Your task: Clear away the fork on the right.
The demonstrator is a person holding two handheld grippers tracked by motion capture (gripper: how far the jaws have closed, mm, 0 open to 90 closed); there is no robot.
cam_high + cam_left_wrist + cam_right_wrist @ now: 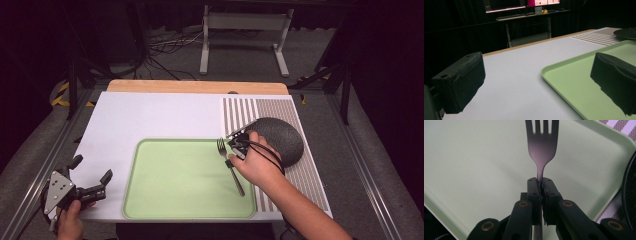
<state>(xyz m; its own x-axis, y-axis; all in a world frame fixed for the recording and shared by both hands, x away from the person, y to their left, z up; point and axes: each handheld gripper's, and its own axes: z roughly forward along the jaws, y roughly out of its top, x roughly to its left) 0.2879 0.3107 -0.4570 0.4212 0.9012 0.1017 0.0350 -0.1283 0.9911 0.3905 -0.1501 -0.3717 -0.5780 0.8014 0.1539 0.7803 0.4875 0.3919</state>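
Right gripper clamped the fork over the tray by the desk's right edge, not yet released; left gripper gaped empty.

The table has a white top with a wooden strip along its far edge. A green tray lies at lower centre of the high view. A striped mat lies at right, bearing a dark bowl.
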